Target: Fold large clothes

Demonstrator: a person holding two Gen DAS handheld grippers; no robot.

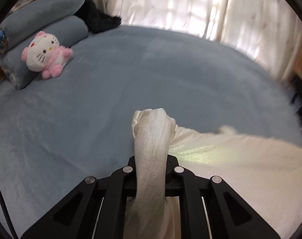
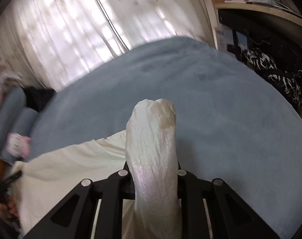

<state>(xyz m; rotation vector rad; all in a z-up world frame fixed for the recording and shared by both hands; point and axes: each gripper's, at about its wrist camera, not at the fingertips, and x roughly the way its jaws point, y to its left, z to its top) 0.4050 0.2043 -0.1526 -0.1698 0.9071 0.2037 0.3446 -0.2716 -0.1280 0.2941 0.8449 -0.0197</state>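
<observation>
You hold the cream garment [image 1: 220, 155] stretched in the air over the blue bed [image 1: 131, 75], a bunched corner of it pinched in each tool: your left gripper [image 1: 151, 159] is closed tight on one wad of the cloth, and your right gripper [image 2: 152, 165] is clamped on another, with the fabric spanning between them above the bed's near edge. On the bed's pillow end, a pink-and-white plush cat [image 1: 46, 54] leans against the stacked blue pillows [image 1: 47, 18], with a dark cloth [image 1: 99, 21] just behind them. Pale curtains [image 1: 170, 6] hang along the bed's far side.
</observation>
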